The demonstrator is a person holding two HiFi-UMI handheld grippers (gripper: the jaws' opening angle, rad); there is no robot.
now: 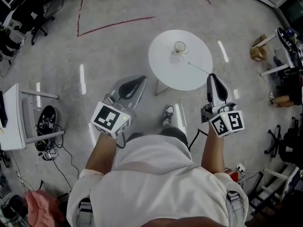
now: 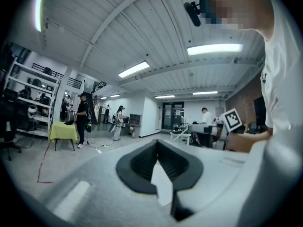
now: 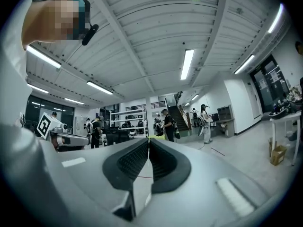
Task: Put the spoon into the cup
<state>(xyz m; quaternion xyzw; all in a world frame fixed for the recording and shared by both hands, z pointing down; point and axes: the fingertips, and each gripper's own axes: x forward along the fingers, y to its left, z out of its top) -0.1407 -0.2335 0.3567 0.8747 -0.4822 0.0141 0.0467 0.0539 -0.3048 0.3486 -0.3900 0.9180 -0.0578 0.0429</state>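
Note:
In the head view a clear glass cup (image 1: 180, 47) stands upright near the far side of a small round white table (image 1: 163, 63). A thin spoon (image 1: 199, 68) lies flat on the table to the cup's right, toward the near right rim. My left gripper (image 1: 142, 80) is held low, left of the table and apart from it, jaws shut and empty. My right gripper (image 1: 211, 76) is at the table's near right edge, its tip close to the spoon's end, jaws shut and empty. Both gripper views face the room, showing shut jaws at the left gripper (image 2: 157, 141) and right gripper (image 3: 148, 140); cup and spoon are hidden there.
The person's shoe (image 1: 166, 115) is beside the table's base. Red tape lines (image 1: 113, 25) mark the floor behind. A white desk (image 1: 14, 119) stands left, a cardboard box (image 1: 258, 52) and chairs right. Several people (image 2: 83, 119) stand far off in the room.

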